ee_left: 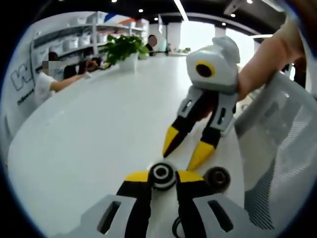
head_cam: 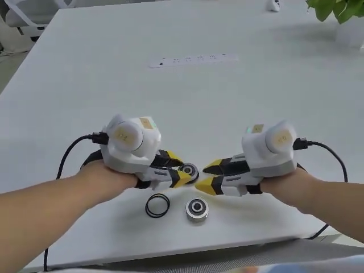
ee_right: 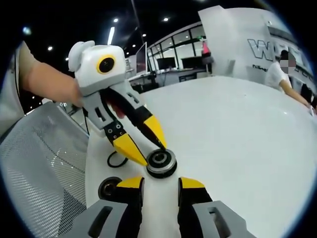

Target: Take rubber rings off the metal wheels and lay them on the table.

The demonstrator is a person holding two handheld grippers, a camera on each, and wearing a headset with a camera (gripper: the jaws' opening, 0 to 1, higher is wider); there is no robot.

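My left gripper (head_cam: 183, 169) is shut on a metal wheel (head_cam: 189, 170) with a black rubber ring around it, held just above the white table (head_cam: 239, 96). In the left gripper view the wheel (ee_left: 161, 172) sits between the yellow tips. My right gripper (head_cam: 203, 176) faces it, open, its tips just short of the wheel. From the right gripper view the wheel (ee_right: 161, 162) is pinched by the left gripper (ee_right: 151, 151). A second wheel (head_cam: 197, 209) stands on the table near the front edge. Two loose black rings (head_cam: 157, 205) lie beside it.
A white power strip (head_cam: 193, 58) lies mid-table, and a potted plant (head_cam: 335, 8) stands at the far right corner. Black cables (head_cam: 65, 162) trail from both grippers. The table's front edge (head_cam: 187, 250) runs close below the wheels. A mesh chair (ee_right: 39, 163) is nearby.
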